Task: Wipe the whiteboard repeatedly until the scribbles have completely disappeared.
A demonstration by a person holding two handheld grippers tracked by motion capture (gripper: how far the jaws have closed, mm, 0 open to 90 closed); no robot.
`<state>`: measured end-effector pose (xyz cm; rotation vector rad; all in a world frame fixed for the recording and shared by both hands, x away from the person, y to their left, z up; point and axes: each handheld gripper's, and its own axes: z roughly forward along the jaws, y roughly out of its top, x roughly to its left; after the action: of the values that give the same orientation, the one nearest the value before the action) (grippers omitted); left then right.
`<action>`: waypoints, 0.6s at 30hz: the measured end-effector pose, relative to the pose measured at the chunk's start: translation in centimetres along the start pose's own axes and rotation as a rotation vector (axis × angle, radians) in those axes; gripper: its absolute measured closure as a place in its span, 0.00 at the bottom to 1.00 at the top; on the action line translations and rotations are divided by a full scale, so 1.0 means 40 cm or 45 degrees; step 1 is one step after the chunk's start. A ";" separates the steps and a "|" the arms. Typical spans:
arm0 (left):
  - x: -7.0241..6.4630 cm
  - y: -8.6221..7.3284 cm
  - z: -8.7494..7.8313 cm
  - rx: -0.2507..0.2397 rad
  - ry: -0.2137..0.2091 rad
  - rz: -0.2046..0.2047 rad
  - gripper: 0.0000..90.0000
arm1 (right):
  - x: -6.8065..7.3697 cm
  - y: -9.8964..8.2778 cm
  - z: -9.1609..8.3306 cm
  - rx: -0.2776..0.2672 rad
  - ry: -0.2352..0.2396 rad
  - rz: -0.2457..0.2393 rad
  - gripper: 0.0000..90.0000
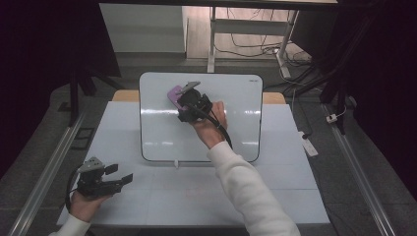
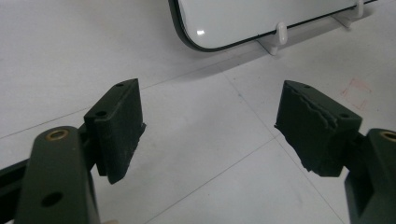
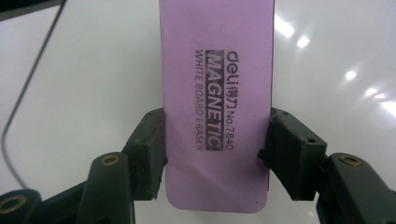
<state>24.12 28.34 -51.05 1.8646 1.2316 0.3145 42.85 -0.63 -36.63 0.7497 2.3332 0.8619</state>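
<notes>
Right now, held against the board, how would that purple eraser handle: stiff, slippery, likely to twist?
The purple eraser looks flat and rigid, so probably stiff and light. The right tongs clamp its long edges squarely, so twisting seems unlikely. Its printed "magnetic" label suggests it may cling to the whiteboard.

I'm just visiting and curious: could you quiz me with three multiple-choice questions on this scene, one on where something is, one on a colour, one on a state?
1. Where is the eraser?
A. flat on the table
B. over the whiteboard, in the right gripper
C. on the floor

2. What colour is the eraser?
A. purple
B. green
C. yellow

3. How do the left gripper jaws stand?
A. clamped on a pen
B. open with nothing between
C. shut on the eraser

Answers: 1 B, both pads press the eraser's sides in front of the board. 2 A, its face is plainly purple. 3 B, bare table shows between them.
</notes>
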 end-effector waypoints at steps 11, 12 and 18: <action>-0.004 0.003 0.005 0.005 0.001 -0.005 0.26 | -0.094 -0.160 -0.106 -0.166 0.068 0.172 0.46; -0.005 0.003 0.006 0.005 0.001 -0.005 0.26 | -0.093 -0.175 -0.119 -0.187 0.083 0.179 0.46; -0.011 0.007 0.003 -0.012 -0.007 -0.011 0.26 | -0.059 -0.274 -0.183 -0.290 0.160 0.228 0.46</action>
<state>24.17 27.87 -50.80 1.8504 1.2320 0.3105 36.39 -12.15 -38.88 0.8357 2.2481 1.2625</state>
